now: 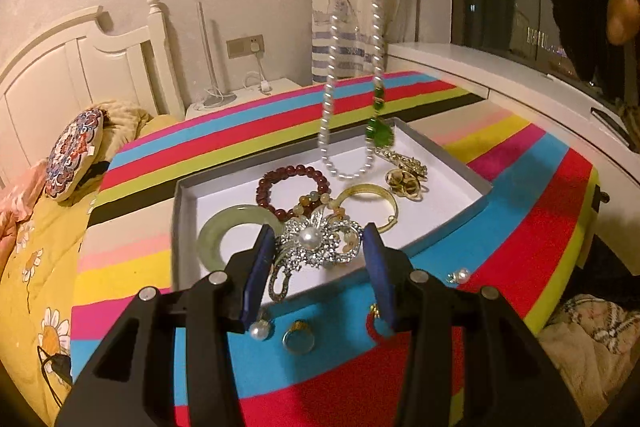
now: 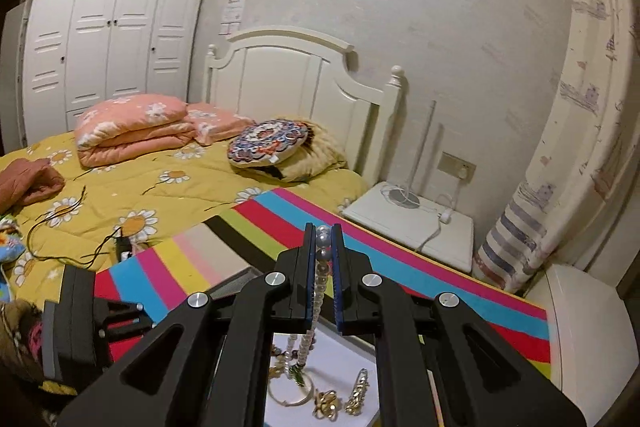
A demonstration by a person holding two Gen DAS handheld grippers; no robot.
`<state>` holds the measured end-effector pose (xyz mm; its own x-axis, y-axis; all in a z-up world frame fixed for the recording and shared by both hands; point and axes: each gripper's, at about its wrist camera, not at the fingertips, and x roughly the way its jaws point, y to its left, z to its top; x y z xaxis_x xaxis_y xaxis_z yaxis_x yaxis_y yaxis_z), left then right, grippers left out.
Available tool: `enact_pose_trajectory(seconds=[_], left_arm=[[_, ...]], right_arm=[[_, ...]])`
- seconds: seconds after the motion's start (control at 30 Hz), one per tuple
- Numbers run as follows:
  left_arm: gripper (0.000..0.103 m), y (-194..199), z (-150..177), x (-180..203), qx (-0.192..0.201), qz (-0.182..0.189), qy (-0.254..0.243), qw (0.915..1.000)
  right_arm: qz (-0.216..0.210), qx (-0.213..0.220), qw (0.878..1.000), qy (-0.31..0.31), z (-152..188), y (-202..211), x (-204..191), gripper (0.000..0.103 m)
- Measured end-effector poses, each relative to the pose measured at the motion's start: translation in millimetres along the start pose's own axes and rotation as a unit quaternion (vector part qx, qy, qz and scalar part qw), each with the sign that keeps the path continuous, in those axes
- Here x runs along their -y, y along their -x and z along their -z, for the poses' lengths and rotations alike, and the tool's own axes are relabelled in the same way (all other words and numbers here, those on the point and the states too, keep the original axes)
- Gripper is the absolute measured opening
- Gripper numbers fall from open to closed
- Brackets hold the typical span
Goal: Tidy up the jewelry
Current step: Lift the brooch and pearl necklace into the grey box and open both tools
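A pearl necklace (image 1: 374,7) is seen dangling at upper centre of the left wrist view, its loop hanging over a shallow white tray (image 1: 440,211) on a striped table (image 1: 500,227). It is clamped at the top by the right claw (image 2: 323,239), whose pads are drawn together on the strand. The left claw (image 1: 318,267) is held apart at lower centre, nothing pinched, with a rhinestone brooch (image 1: 312,243) framed between its pads. The strand is best lowered slowly so it coils on bare tray floor, clear of the bangles. No legible writing or brand is found.
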<state>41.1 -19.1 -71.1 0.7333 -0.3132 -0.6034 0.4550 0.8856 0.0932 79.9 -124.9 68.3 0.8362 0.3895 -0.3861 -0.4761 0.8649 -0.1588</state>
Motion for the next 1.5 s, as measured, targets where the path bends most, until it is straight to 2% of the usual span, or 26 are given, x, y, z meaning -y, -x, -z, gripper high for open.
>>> enact_pose_trajectory(seconds=[0.43,0.63,0.77,0.9,1.1,1.23,1.33,1.37,1.43,1.5], left_arm=[[0.045,-46.0,-16.1,-12.5,-0.028,0.001,0.034,0.9990],[0.045,-59.3,-18.8,-8.4,-0.031,-0.002,0.036,0.9989],[0.045,-66.7,-19.3,-0.9,-0.033,0.001,0.032,0.9990],[0.045,-77.6,-21.8,4.9,-0.041,0.004,0.033,0.9986],[0.045,-87.7,-31.5,14.1,-0.048,0.007,0.023,0.9986],[0.046,-95.6,-34.7,17.2,-0.058,0.007,0.020,0.9981],[0.046,-100.2,-35.8,15.8,-0.066,0.007,0.026,0.9975],[0.048,-100.8,-35.8,14.7,-0.066,0.007,0.027,0.9974],[0.074,-99.7,-36.7,11.1,-0.062,0.005,0.033,0.9975],[0.083,-94.1,-37.4,6.4,-0.049,0.006,0.043,0.9978]], right_arm=[[0.004,-0.007,1.000,-0.005,-8.9,-41.8,-0.8,0.008],[0.018,-0.029,0.999,-0.012,12.4,-56.6,8.3,0.008],[0.018,-0.070,0.997,-0.012,41.3,-73.6,19.1,0.008],[0.016,-0.135,0.991,0.009,82.7,-97.8,22.2,0.008],[-0.021,-0.221,0.975,-0.014,132.7,-126.8,32.4,0.008],[-0.022,-0.241,0.970,-0.012,150.0,-134.2,31.0,0.008],[-0.009,-0.244,0.970,-0.022,153.4,-136.0,34.7,0.009],[-0.009,-0.247,0.969,-0.029,153.8,-136.3,37.1,0.010],[-0.018,-0.256,0.965,-0.047,154.5,-138.4,42.0,0.021],[-0.013,-0.253,0.966,-0.056,154.1,-135.1,45.8,0.068]])
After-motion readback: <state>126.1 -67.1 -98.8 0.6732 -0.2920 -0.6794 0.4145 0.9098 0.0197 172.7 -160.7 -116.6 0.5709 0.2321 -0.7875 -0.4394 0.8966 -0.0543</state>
